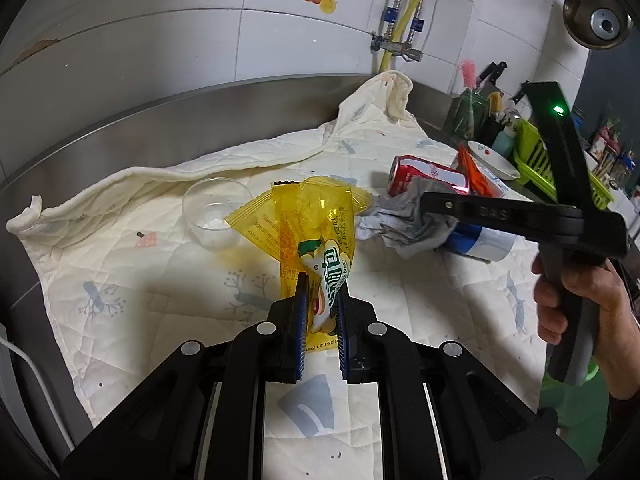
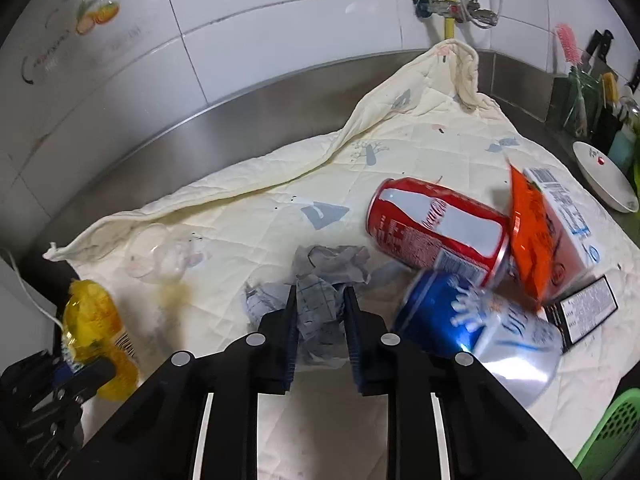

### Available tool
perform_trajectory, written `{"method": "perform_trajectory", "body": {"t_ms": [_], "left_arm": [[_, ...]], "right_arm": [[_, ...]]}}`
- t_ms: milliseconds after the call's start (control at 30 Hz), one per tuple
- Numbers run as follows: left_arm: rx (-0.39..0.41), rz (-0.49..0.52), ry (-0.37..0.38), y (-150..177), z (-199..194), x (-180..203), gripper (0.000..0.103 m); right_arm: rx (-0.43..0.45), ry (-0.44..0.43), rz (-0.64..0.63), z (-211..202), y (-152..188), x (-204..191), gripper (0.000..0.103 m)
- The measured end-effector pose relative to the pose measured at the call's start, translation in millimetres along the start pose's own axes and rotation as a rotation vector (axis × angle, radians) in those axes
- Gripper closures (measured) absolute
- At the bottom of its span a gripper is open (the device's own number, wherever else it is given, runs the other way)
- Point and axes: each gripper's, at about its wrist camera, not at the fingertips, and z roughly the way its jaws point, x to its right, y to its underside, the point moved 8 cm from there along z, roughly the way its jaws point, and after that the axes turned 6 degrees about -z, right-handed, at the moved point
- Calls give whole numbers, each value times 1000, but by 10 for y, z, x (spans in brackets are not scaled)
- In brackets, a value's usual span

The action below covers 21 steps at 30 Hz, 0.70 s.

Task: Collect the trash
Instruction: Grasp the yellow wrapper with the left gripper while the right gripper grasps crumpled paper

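My left gripper (image 1: 322, 286) is shut on a yellow plastic bread wrapper (image 1: 304, 224) and holds it above the quilted cloth (image 1: 168, 280). My right gripper (image 2: 320, 300) is shut on a crumpled grey paper (image 2: 320, 276); from the left wrist view it shows at the right (image 1: 428, 200) with the paper (image 1: 400, 224) in its jaws. A red cola can (image 2: 436, 228) lies on its side behind the paper. A blue and silver can (image 2: 480, 328) lies to the right of my right gripper. An orange packet (image 2: 528, 236) and a white carton (image 2: 564, 216) lie beside the cans.
A clear plastic cup (image 1: 214, 212) lies on the cloth left of the wrapper. A black box (image 2: 588, 308) lies at the right. A white bowl (image 2: 604, 176), a green rack (image 1: 560, 160) and knives stand at the far right. A steel backsplash (image 1: 160, 120) and tiled wall run behind.
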Motion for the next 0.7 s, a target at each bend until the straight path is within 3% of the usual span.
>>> {"method": "perform_trajectory", "body": {"t_ms": [300, 700], "left_arm": [[-1, 34, 50, 59, -66, 265, 91], [-35, 139, 173, 289, -67, 1136, 91]], "right_arm": [[57, -21, 2, -646, 402, 32, 83], [91, 150, 130, -1479, 1227, 942, 83]]}}
